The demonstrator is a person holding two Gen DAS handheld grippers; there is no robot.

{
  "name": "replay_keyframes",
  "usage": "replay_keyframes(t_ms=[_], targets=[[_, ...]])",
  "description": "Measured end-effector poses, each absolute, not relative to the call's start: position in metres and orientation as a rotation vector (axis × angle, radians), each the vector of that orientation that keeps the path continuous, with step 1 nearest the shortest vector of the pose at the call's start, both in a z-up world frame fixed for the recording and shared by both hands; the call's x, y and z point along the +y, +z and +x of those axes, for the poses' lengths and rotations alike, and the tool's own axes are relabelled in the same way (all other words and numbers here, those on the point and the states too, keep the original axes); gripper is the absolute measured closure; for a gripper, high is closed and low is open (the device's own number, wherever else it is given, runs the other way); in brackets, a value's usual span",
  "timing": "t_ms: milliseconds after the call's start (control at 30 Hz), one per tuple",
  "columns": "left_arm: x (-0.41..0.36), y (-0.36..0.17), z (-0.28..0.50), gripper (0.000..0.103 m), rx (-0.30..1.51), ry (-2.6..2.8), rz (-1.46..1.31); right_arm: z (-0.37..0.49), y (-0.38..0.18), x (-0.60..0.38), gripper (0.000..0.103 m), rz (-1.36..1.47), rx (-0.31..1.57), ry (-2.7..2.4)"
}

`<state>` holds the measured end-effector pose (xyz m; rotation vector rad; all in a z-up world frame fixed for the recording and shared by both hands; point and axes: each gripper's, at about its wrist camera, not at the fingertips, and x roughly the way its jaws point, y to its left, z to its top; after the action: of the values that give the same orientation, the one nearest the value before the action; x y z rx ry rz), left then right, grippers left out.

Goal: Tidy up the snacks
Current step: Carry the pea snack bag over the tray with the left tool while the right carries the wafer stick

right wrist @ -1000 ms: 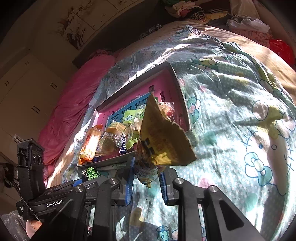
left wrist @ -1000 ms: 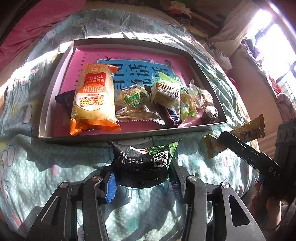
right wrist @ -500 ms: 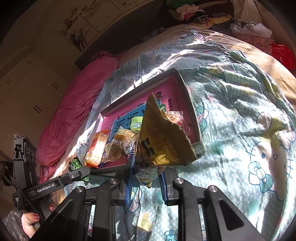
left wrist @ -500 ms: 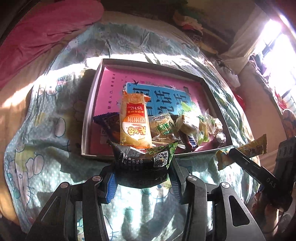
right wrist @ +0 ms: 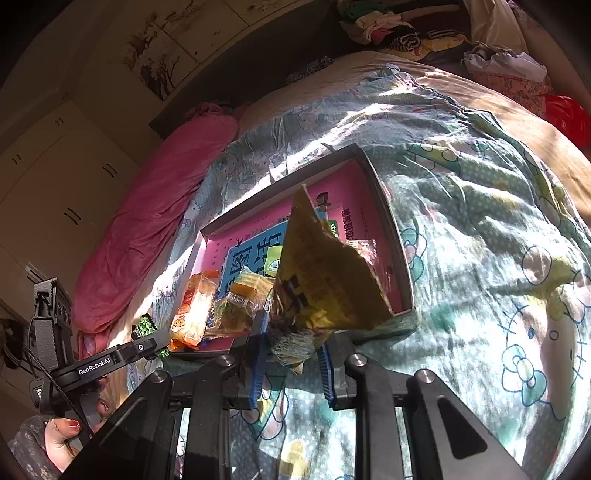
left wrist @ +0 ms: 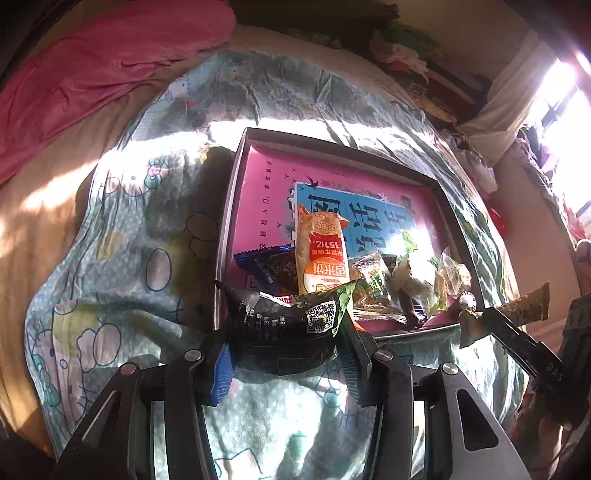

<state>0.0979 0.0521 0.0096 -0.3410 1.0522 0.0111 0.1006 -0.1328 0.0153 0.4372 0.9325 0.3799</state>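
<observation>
My left gripper [left wrist: 286, 345] is shut on a black and green snack packet [left wrist: 288, 319], held above the bed just in front of the tray's near edge. My right gripper [right wrist: 291, 354] is shut on a yellow snack packet [right wrist: 321, 280], held in front of the tray's near right corner. The grey tray [left wrist: 227, 225] with a pink and blue bottom lies on the bed and holds several snacks piled along its near side, among them an orange rice cracker pack [left wrist: 321, 254]. The tray [right wrist: 400, 258] also shows in the right wrist view.
The tray lies on a bed with a light blue cartoon-print cover [left wrist: 122, 236]. A pink quilt [left wrist: 81, 74] lies at the far left. Clothes [right wrist: 388, 29] are heaped past the far end. White wardrobe doors [right wrist: 55, 184] stand to the left.
Both grippers have drawn back and risen from the tray with their packets still held, so the tray looks smaller and farther.
</observation>
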Motion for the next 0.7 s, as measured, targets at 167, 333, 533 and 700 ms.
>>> replay_keyframes(t_ms=[167,333,533,700], targets=[[0.052,0.006,0.103,0.053,1.054,0.011,-0.342,0.103,0.016,-0.130,0.078,0.426,0.938,0.377],[0.052,0.001,0.108,0.053,1.059,0.009,-0.346,0.106,0.017,-0.124,0.078,0.389,0.941,0.381],[0.051,0.000,0.116,0.053,1.059,0.004,-0.345,0.112,0.016,-0.119,0.078,0.373,0.948,0.378],[0.050,-0.001,0.122,0.053,1.060,0.001,-0.347,0.118,0.013,-0.114,0.078,0.355,0.954,0.377]])
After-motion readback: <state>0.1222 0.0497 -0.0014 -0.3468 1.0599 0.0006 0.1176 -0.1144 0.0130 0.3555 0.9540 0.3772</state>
